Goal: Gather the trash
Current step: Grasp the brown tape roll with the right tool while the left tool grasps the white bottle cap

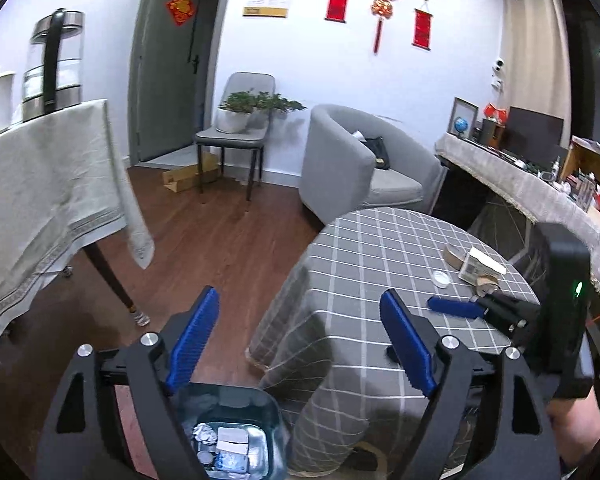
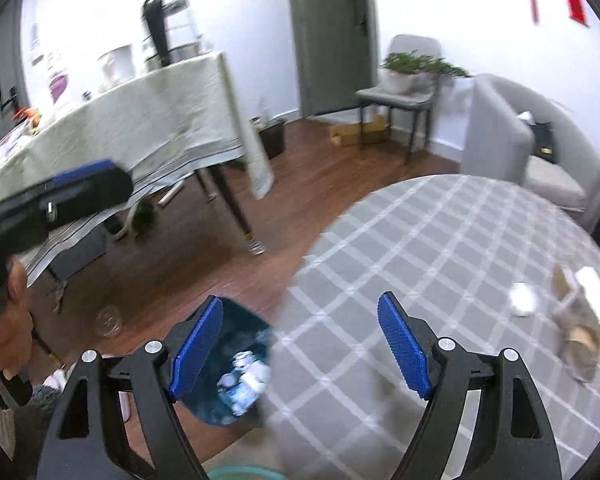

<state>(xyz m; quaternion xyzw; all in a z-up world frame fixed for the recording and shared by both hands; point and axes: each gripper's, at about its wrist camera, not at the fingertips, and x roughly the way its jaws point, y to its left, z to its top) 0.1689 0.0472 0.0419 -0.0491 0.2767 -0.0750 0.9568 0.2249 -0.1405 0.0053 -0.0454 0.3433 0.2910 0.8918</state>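
A dark teal bin (image 1: 269, 403) stands on the floor beside the round checked table (image 1: 380, 248), with crumpled paper and white wrappers inside. My left gripper (image 1: 300, 296) hangs open above the bin and the table's edge, holding nothing. On the table lie a pile of paper and cardboard scraps (image 1: 476, 268) and a small white lid (image 1: 440, 279). The right gripper's blue finger (image 1: 456, 307) reaches in just short of them. In the right wrist view my right gripper (image 2: 300, 300) is open and empty over the bin (image 2: 236, 364) and table edge, with the scraps (image 2: 580, 320) and lid (image 2: 524, 298) at the right.
A table with a beige cloth (image 1: 40, 200) and a kettle (image 1: 54, 64) stands at the left. A grey armchair (image 1: 340, 160), a chair with a potted plant (image 1: 236, 120) and a long sideboard (image 1: 520, 184) lie beyond. A hand (image 2: 8, 320) holds the blurred left gripper.
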